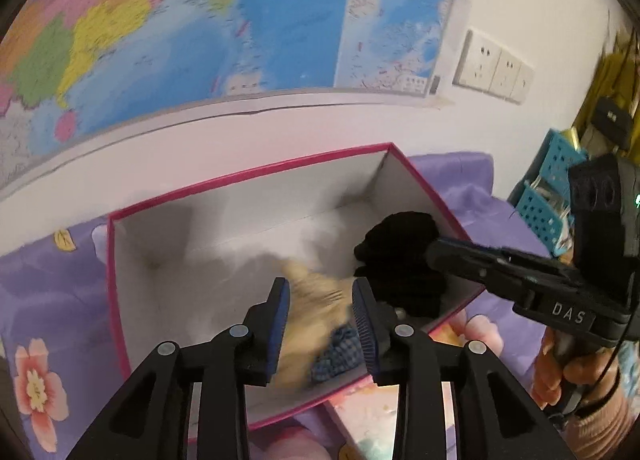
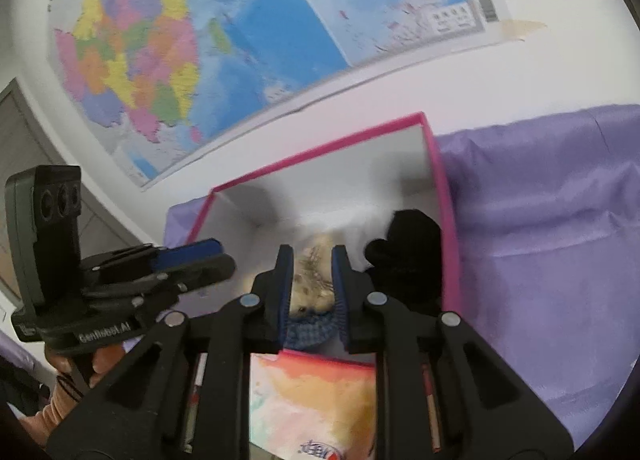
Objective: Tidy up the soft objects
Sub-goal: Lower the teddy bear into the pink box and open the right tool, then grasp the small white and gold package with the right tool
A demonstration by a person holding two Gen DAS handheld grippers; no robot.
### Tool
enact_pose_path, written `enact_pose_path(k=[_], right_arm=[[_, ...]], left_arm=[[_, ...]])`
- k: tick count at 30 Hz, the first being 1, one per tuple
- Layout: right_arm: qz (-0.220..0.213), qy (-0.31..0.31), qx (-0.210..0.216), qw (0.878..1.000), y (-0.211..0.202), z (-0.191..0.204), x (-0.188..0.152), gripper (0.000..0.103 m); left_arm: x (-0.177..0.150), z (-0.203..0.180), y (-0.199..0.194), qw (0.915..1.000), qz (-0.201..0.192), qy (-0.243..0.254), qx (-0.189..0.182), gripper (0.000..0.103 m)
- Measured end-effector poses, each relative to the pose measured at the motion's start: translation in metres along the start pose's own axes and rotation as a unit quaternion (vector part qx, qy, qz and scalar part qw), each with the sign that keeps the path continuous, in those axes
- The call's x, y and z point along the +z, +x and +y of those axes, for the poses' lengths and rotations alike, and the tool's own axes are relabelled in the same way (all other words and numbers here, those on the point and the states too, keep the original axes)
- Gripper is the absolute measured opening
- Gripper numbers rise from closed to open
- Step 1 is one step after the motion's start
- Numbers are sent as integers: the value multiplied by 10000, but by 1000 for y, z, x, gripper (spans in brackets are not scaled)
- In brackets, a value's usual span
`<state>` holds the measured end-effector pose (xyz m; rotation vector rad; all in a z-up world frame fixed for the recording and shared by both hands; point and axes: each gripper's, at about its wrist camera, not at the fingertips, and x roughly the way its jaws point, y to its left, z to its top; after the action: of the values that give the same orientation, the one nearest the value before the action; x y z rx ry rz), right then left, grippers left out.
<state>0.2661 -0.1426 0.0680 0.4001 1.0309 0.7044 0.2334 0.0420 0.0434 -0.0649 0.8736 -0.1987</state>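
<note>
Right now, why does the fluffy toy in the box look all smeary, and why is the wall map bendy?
Left wrist view: the tan plush toy is smeared by motion blur, while the left gripper stays sharp. Right wrist view: the toy is soft too. Both views: the fisheye lens curves the wall map and darkens the corners.

so the right gripper (image 2: 311, 292) has its jaws clamped on a tan plush toy (image 2: 314, 278) in blue checked cloth over the pink-rimmed box (image 2: 442, 196), black soft thing (image 2: 408, 256) just right of the jaws inside it, left gripper (image 2: 192, 260) off to the left.
</note>
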Motion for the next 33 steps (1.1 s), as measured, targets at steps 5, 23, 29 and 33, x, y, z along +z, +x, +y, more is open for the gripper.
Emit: enact_pose_path(k=[5, 23, 29, 33], right_arm=[[-2, -300, 198, 9994, -25, 15, -13, 26], [819, -2029, 856, 9720, -90, 103, -124, 42], [1361, -2613, 584, 9538, -57, 127, -152, 42], [1581, -2823, 418, 9453, -39, 134, -161, 42]], left_arm=[[-15, 12, -36, 9990, -447, -89, -44, 39], [-138, -17, -111, 9955, -706, 413, -484, 47], [-163, -18, -92, 9980, -359, 238, -464, 47], [-176, -11, -87, 9986, -242, 21, -474, 47]])
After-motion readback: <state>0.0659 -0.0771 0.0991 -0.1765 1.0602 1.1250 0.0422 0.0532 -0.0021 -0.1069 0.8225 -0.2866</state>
